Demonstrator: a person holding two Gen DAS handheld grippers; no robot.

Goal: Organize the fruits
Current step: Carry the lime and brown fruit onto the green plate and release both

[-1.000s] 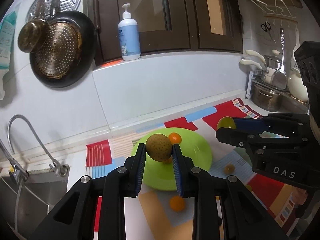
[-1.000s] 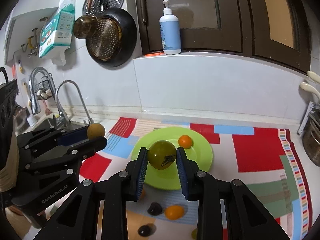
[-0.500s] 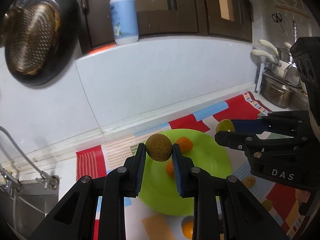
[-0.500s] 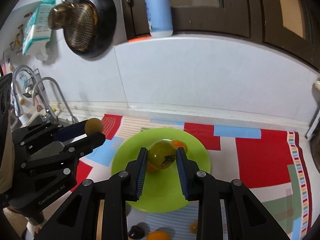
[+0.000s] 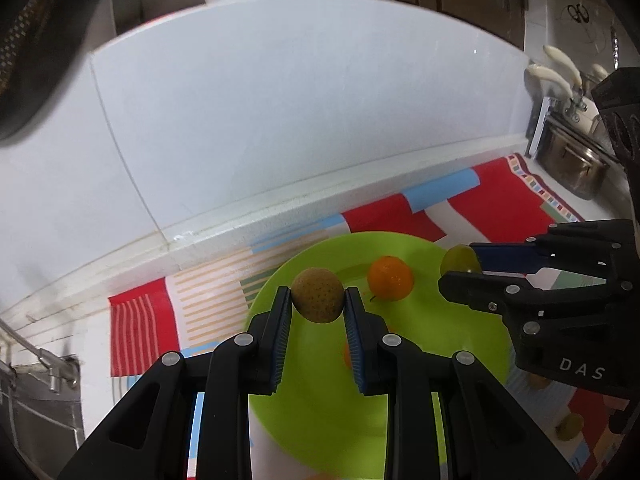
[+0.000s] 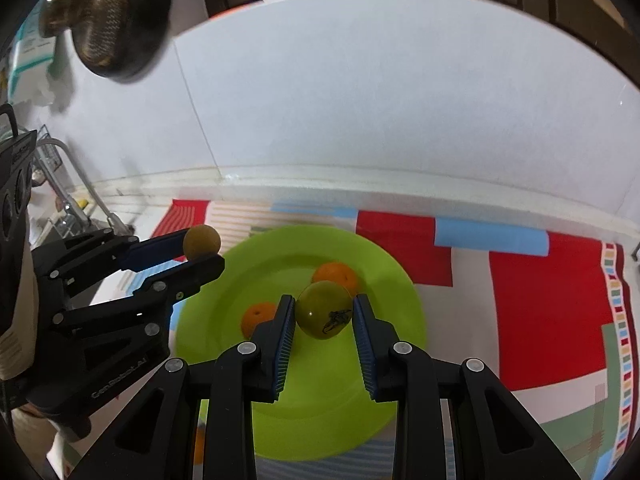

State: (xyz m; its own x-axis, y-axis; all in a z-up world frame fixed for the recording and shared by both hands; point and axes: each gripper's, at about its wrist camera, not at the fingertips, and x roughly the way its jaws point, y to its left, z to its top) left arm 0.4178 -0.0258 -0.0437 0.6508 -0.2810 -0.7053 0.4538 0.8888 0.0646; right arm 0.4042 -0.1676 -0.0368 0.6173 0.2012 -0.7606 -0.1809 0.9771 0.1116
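- While both hang over the green plate (image 6: 380, 264), my left tongs (image 5: 317, 300) pinch a brown fruit (image 5: 318, 295).
- Right tongs (image 6: 324, 316) pinch a green fruit (image 6: 323, 314); two oranges (image 6: 335, 274) on plate.

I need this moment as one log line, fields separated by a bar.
left gripper: shut on brown fruit | right gripper: shut on green fruit | both above green plate | plate: two orange fruits

Left gripper (image 5: 317, 304) clamped on brown fruit (image 5: 317, 295), held above green plate (image 5: 452, 344). Orange (image 5: 390, 278) resting on plate. At right, right gripper (image 5: 460, 270) pinching green fruit (image 5: 459, 259) over plate rim. Patterned mat (image 5: 136, 320) beneath, on desk.
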